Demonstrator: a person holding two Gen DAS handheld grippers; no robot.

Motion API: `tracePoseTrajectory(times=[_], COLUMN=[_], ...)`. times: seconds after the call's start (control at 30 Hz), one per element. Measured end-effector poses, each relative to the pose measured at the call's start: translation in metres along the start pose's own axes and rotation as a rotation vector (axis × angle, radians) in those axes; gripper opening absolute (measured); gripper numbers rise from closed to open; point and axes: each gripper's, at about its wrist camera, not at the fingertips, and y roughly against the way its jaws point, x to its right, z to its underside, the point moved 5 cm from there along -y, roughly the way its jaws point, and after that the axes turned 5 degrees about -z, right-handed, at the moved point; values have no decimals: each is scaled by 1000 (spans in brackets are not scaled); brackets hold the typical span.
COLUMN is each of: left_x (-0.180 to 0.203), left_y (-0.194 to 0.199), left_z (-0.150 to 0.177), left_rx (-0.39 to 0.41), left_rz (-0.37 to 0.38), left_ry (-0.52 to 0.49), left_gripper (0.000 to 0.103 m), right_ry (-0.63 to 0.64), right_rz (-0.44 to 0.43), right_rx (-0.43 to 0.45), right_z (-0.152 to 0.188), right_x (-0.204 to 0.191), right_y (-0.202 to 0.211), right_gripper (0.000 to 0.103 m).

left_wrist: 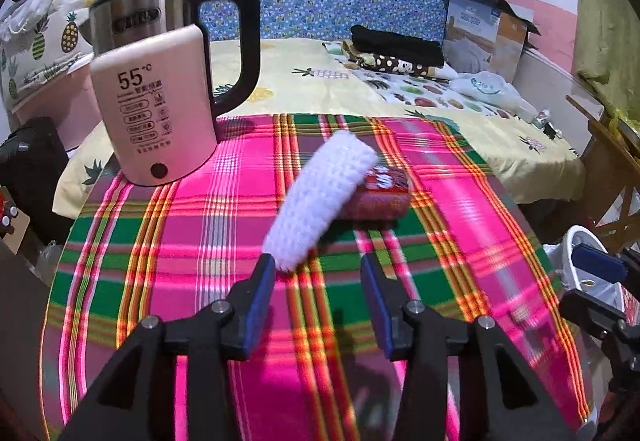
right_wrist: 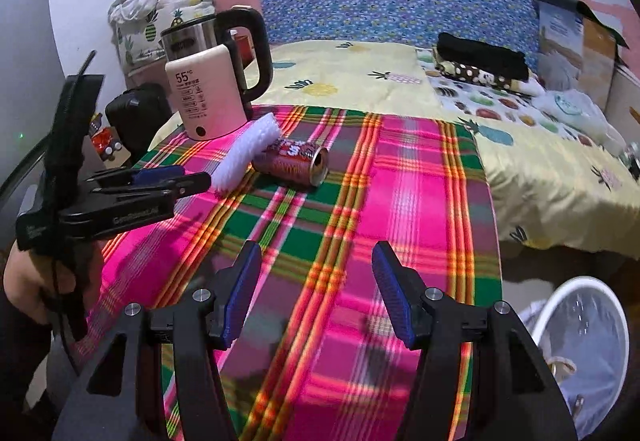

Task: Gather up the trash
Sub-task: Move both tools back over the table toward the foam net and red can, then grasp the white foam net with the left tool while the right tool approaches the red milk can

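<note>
Approach step: left gripper (left_wrist: pixel 316 305) fingers parted and empty short of white foam sleeve (left_wrist: pixel 320 197) leaning on can (right_wrist: pixel 294 163) near tabletop's (right_wrist: pixel 400 201) far edge; next, closing on sleeve; right gripper (right_wrist: pixel 316 297) likewise parted, empty.

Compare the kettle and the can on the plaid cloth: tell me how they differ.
The kettle stands upright; the can lies on its side. The kettle is clearly the bigger, with a black handle; the can is small and has none. The kettle's front is pale with black print and a steel top; the can is red with white lettering. Both rest on the plaid cloth, with a white foam sleeve lying beside the can.
</note>
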Motion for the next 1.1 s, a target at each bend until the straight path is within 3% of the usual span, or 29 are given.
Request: tracePoseTrajectory(times=[0.33,0.37,0.4,0.43,0.53,0.87,1.1], left_x=[-2,-3,-5,-7,-21,-64,-73], left_y=[-52,-55,-57,-58,-55,-47,-58], left_z=[-16,-16,-16,-15,-12,-12,-15], left_rx=[-49,-50,-54,-59,-57,-72,-98], left_rz=[37,40,39,27,2,-55,-46], left_ry=[-11,-10,-5,-2,24,50,58], left_gripper=[49,46,30,21,14,14,14], right_ry=[19,21,22,24,29,34,52], right_rz=[-1,-2,-3,-8,-14,-40,-69], right_rx=[-31,-34,-39,-44,-52,-103,-125], right_z=[-19,-22,-24,-26,-32,-49,-49], right_x=[3,3,3,3,2,-8,-24], right_y=[-31,-35,-38,-43,-54,-98,-108], right_gripper=[59,59,59,59,59,59,59])
